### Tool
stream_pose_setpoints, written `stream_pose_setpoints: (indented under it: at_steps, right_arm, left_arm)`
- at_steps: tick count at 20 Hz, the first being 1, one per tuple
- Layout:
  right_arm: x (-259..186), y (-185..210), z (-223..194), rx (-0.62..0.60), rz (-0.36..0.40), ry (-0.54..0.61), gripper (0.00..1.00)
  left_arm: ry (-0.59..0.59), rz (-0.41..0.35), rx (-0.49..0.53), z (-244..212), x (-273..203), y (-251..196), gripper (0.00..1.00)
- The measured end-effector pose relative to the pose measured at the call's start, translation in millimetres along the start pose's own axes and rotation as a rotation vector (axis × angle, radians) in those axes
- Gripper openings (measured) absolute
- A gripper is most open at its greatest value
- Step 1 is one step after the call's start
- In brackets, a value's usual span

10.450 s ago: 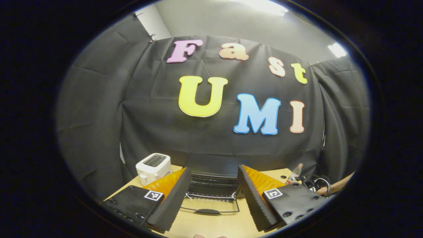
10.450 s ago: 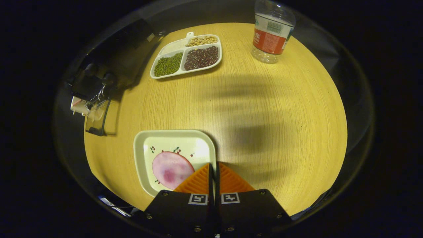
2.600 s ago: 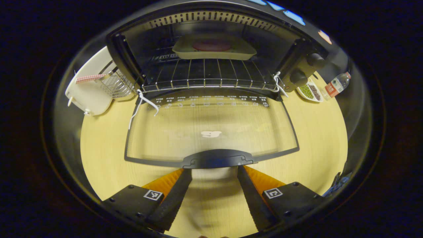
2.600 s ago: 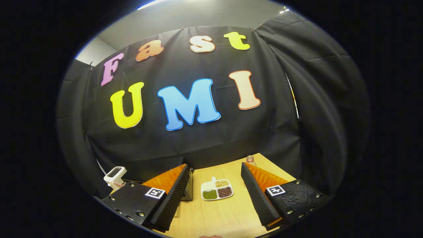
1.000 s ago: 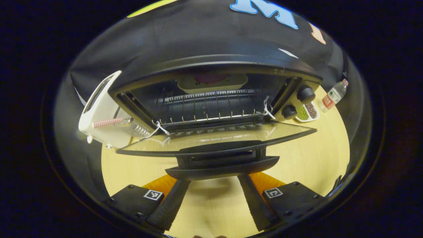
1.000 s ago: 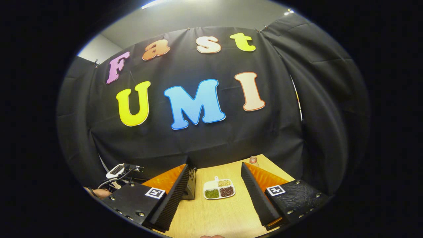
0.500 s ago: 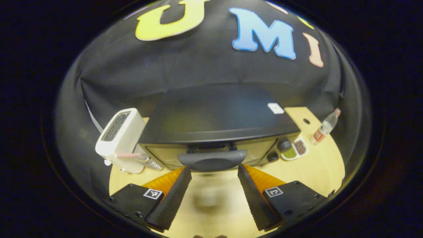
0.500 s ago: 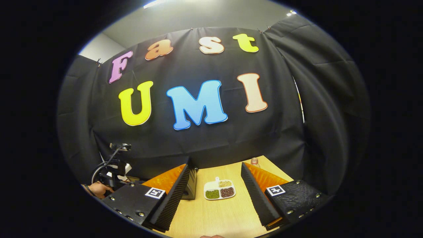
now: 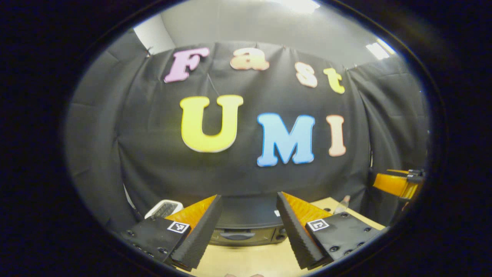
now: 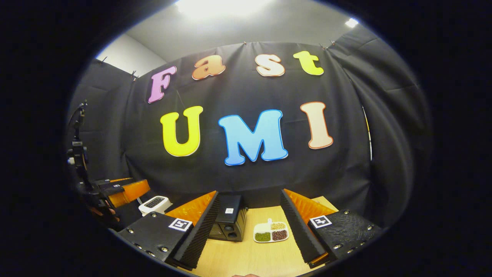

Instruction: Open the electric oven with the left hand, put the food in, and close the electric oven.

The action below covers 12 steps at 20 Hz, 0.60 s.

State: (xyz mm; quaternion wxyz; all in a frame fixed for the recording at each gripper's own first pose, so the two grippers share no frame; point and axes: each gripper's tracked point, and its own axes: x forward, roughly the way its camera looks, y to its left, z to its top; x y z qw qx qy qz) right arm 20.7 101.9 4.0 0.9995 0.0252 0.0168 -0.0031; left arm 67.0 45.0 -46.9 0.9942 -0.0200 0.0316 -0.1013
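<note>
step: closing phase looking finished, judging by the door sitting flush on the oven (image 9: 246, 225); nothing left but backing off.
oven: sitting on the tabletop (image 9: 250, 261) at 6 o'clock in the left gripper view, between the fingers and well beyond them; handle (image 9: 233, 234) facing the camera. In the right gripper view, showing at 6 o'clock (image 10: 229, 219), knob side toward the camera.
food: not visible now; presumably inside, behind the shut door, though not confirmable from here.
left tool (image 9: 246, 225): standing wide open, gripping nothing, touching nothing, raised off the tabletop. Also showing at 9 o'clock in the right gripper view (image 10: 125, 191), held in a hand.
right tool (image 10: 248, 223): spread wide, carrying nothing, hovering over the tabletop. Seen from the side at 3 o'clock in the left gripper view (image 9: 398, 184); opening not readable from that angle.
neighbours: toaster (image 9: 163, 208) sitting just left of the oven; bean tray (image 10: 271, 231) lying just right of it; bottle (image 9: 343, 204) standing further right.
next: probably just checking the door latch and parking both tools clear of the oven; no grasp needed.
risk: door possibly rebounding if not fully latched; gap not resolvable at this range.
</note>
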Motion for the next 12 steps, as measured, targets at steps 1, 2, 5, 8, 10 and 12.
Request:
stream_pose_setpoints:
  at_steps: [1, 2, 5, 8, 10, 12]
  right_arm:
    - [-3, 6, 10, 0.007, 0.011, -0.012, 0.96]
    - [-7, 10, 18, 0.013, 0.02, -0.026, 1.0]
    - [-14, 21, 35, 0.012, 0.037, -0.052, 0.95]
    - [-17, 27, 40, -0.016, 0.036, -0.071, 0.96]
    - [-21, 30, 41, -0.023, 0.032, -0.074, 0.95]
    - [-24, 35, 42, -0.023, 0.029, -0.075, 0.95]
  left_arm:
    - [-0.033, 0.003, 0.001, 16, -12, -2, 0.99]
    - [-0.06, 0.008, 0.0, 31, -23, -4, 0.99]
    - [-0.101, 0.012, 0.01, 56, -54, -9, 0.99]
    - [-0.112, 0.024, 0.017, 61, -63, -7, 0.92]
    - [-0.107, 0.021, 0.009, 58, -63, -6, 0.99]
    - [-0.109, 0.025, 0.011, 59, -65, -2, 0.99]
